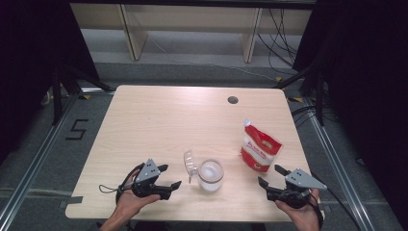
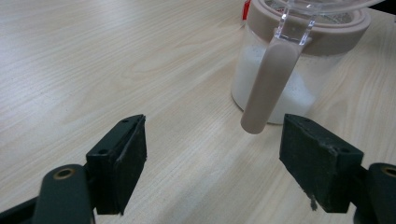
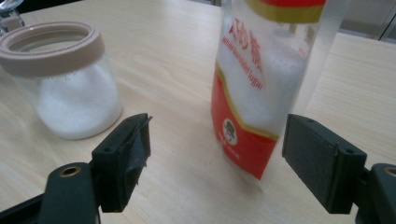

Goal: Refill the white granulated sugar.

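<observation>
The right tongs (image 1: 270,177), seen at the lower right of the high view, are held wide apart and grip nothing; in the right gripper view the red-and-white plastic pouch of white sugar (image 3: 261,88) stands just beyond the two black pads, partly framed by them but not pressed. The left tongs (image 1: 169,176), at the lower left of the high view, are likewise spread wide and empty, with the worktop bare between them.

The step in hand is judged to be the approach to the pouch, beside a jar that already holds sugar. For the next move, the right tongs would need to be carried forward around the body of the pouch and closed gently, since the soft film is likely to buckle and the loose contents to shift. The left tongs are placed well to steady the jar.

The pouch (image 1: 260,147) stands upright at the right of centre in the high view, its top cut open and leaning to the upper left. The clear glass jar with a beige rim (image 1: 211,175) sits at the lower centre, partly filled with white grains; its clear hinged lid (image 1: 190,162) is swung open to the left, and a beige clasp (image 2: 269,81) hangs down its side. Both rest on the pale wood-grain worktop (image 1: 159,120), near each other but apart.
</observation>
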